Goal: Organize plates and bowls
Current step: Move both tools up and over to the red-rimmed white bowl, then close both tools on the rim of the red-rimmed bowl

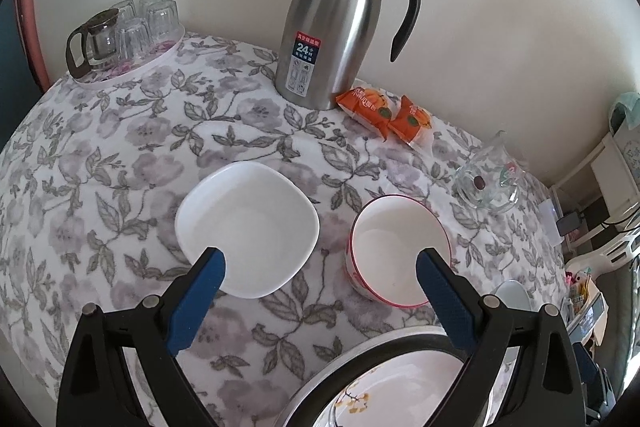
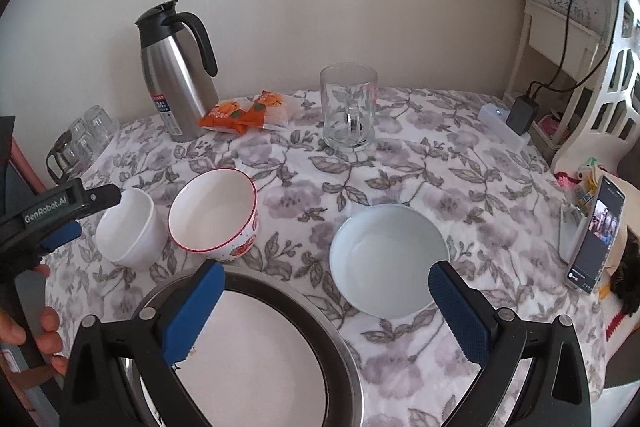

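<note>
Plates and bowls are spread over a floral tablecloth (image 2: 400, 155). In the left wrist view, the left gripper (image 1: 320, 271) is held above the cloth with its jaws spread wide and nothing between them. A square white dish (image 1: 248, 227) is seen just ahead of the left jaw, its near edge partly covered by that jaw's blue pad. A red-rimmed bowl (image 1: 396, 251) is seen ahead of the right jaw, just beside the dish but apart from it. Below and between the jaws, part of a dark-rimmed plate (image 1: 392, 383) with a flower pattern is visible.

In the right wrist view, the right gripper (image 2: 326, 287) is likewise held with its jaws wide apart and empty. The dark-rimmed plate (image 2: 256, 355) lies beneath the left jaw, and a pale blue bowl (image 2: 390, 259) sits just ahead of the right jaw. Farther ahead of the left jaw, the red-rimmed bowl (image 2: 214, 215) and the square white dish (image 2: 128, 231) stand side by side, close together. The left gripper (image 2: 52, 223) is seen at the far left, held by a hand (image 2: 32, 331).

Well beyond the jaws, a steel thermos jug (image 2: 176, 75), orange snack packets (image 2: 240, 113) and a glass mug (image 2: 348, 107) stand near the wall.
</note>
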### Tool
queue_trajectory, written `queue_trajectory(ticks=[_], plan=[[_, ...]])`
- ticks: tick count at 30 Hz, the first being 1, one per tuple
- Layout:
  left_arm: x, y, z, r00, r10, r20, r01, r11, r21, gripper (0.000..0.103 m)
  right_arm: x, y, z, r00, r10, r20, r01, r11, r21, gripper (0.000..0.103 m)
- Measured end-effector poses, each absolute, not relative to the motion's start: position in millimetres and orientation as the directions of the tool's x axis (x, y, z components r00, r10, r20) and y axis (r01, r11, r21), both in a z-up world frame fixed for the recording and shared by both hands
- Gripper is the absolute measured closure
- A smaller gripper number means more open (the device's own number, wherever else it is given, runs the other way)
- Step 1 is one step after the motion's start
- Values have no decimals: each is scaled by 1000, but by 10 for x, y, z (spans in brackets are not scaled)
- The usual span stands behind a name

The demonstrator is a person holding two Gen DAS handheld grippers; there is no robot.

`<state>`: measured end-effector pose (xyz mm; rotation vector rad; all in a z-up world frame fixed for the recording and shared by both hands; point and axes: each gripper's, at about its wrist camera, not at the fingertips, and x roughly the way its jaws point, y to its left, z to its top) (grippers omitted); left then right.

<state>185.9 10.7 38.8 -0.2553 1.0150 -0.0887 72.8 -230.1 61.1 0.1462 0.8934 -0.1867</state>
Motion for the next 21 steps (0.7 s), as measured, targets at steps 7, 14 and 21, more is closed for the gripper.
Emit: queue_trajectory(ticks=[7,14,21], plan=[[1919,97,318,506,-223,-833,-39,959,-280,7,918,-2237,508,585,-91,-806,189,982,27,0],[1919,106,286,486,-287,-826,-21,940,-339,18,1066,-2225,392,559,-75,-826,182,983,34,0],[1959,102,211,454,-338,-824,-9,924,-383,27,1232,-2161,329,554,-42,-832,160,985,57,9]])
